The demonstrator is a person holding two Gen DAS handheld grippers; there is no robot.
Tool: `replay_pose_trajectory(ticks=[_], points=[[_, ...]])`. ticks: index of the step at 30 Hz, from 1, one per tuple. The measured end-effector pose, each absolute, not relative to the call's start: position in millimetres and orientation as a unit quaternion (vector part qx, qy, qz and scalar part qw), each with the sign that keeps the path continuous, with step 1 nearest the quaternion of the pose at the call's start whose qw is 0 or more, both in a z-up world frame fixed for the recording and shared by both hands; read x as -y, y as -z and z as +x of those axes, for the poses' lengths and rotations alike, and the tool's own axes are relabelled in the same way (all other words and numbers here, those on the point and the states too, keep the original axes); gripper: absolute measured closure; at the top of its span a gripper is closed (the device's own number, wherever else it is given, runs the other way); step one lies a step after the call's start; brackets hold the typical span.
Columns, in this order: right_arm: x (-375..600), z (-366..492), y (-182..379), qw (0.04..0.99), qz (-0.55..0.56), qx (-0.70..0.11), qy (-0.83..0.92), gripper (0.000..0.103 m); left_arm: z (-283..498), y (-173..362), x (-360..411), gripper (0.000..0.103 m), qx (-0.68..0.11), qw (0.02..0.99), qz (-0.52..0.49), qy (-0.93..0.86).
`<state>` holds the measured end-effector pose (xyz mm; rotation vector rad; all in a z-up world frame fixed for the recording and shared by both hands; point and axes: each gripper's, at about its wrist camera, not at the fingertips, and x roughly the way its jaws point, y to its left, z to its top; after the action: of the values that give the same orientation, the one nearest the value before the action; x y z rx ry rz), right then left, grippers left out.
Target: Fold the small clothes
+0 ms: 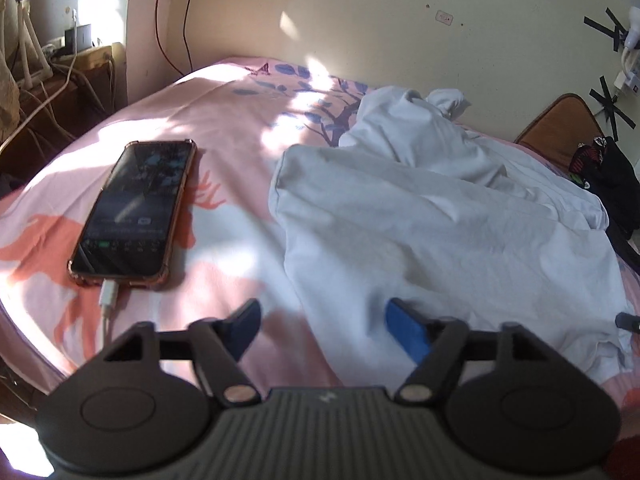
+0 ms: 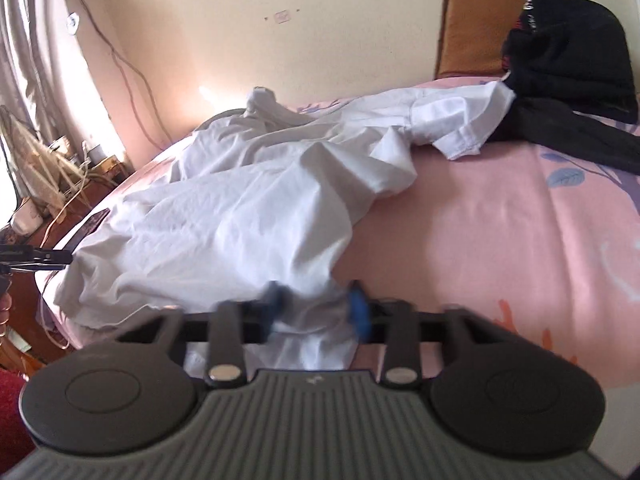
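A crumpled white garment (image 1: 420, 208) lies spread across the pink patterned bedsheet (image 1: 224, 120). My left gripper (image 1: 326, 322) hovers at the garment's near left edge. It is open: the left blue pad is over bare sheet and the right one over the cloth, and neither presses. In the right wrist view the same white garment (image 2: 240, 208) stretches away to a sleeve at the far right. My right gripper (image 2: 316, 302) is blurred and is shut on a bunched fold of the garment's near hem.
A phone (image 1: 136, 208) with a charging cable lies on the sheet to the left of the garment. Dark clothes (image 2: 568, 60) are piled at the bed's far right by a brown headboard (image 2: 472, 20). A wooden side table (image 1: 52, 80) with cables stands at the left.
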<state>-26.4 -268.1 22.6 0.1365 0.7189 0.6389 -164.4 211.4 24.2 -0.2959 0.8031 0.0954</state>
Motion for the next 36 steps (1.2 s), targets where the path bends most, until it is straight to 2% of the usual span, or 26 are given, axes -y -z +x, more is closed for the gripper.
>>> replay_pose_trajectory(ticks=[1,2,6,7,9,10,11,12,13,14,18,22,27,31,36], points=[[272.5,-32.8,-30.5,0.885,0.078,-0.338,-0.311,0.096,-164.1,-20.8,-207.2,0.090,-0.397,0.906,-0.142,-0.034],[279.3,-40.0,-41.5,0.891,0.079,-0.320,-0.312,0.096,-166.6,-20.4,-201.6,0.097,-0.393,0.909,-0.135,-0.029],[311.1,-70.2,-90.0,0.912,0.053,-0.253,-0.318,0.096,-179.8,-37.8,-170.6,0.099,-0.366,0.924,-0.097,0.060],[319.0,-79.2,-99.8,0.916,0.037,-0.245,-0.315,0.096,-182.8,-42.1,-164.7,0.098,-0.365,0.924,-0.086,0.079],[328.8,-92.0,-110.9,0.912,-0.003,-0.261,-0.316,0.095,-185.4,-44.0,-154.6,0.090,-0.372,0.921,-0.056,0.101],[331.9,-94.9,-111.1,0.910,-0.026,-0.276,-0.310,0.092,-185.6,-42.6,-152.0,0.079,-0.376,0.920,-0.042,0.102],[334.8,-93.2,-107.8,0.905,-0.045,-0.296,-0.303,0.089,-185.5,-41.1,-152.5,0.060,-0.375,0.921,-0.033,0.095],[337.2,-89.3,-104.2,0.903,-0.057,-0.313,-0.287,0.077,-185.2,-40.4,-155.6,0.054,-0.372,0.924,-0.029,0.085],[339.3,-83.3,-103.0,0.911,-0.066,-0.316,-0.259,0.062,-184.3,-40.3,-160.9,0.053,-0.369,0.926,-0.032,0.076],[340.2,-76.6,-103.2,0.921,-0.068,-0.306,-0.232,0.059,-182.4,-41.6,-169.6,0.053,-0.366,0.927,-0.047,0.068],[323.5,-43.9,-125.2,0.934,-0.009,-0.247,-0.257,0.059,-175.7,-49.8,-199.9,0.053,-0.316,0.943,-0.101,0.035],[237.8,0.3,-139.9,0.919,-0.032,-0.225,-0.322,0.056,-159.0,-47.6,-208.0,0.053,-0.267,0.955,-0.128,0.008],[100.6,70.4,-138.1,0.882,-0.036,-0.265,-0.389,0.048,-123.7,-34.2,-193.9,0.053,-0.242,0.955,-0.166,0.055],[-0.1,128.7,-134.9,0.865,-0.045,-0.302,-0.398,0.021,-106.5,-24.4,-168.5,0.053,-0.239,0.956,-0.139,0.095],[-100.1,196.5,-102.0,0.856,-0.092,-0.369,-0.350,0.020,-93.6,-3.8,-151.7,0.053,-0.268,0.950,-0.119,0.109]])
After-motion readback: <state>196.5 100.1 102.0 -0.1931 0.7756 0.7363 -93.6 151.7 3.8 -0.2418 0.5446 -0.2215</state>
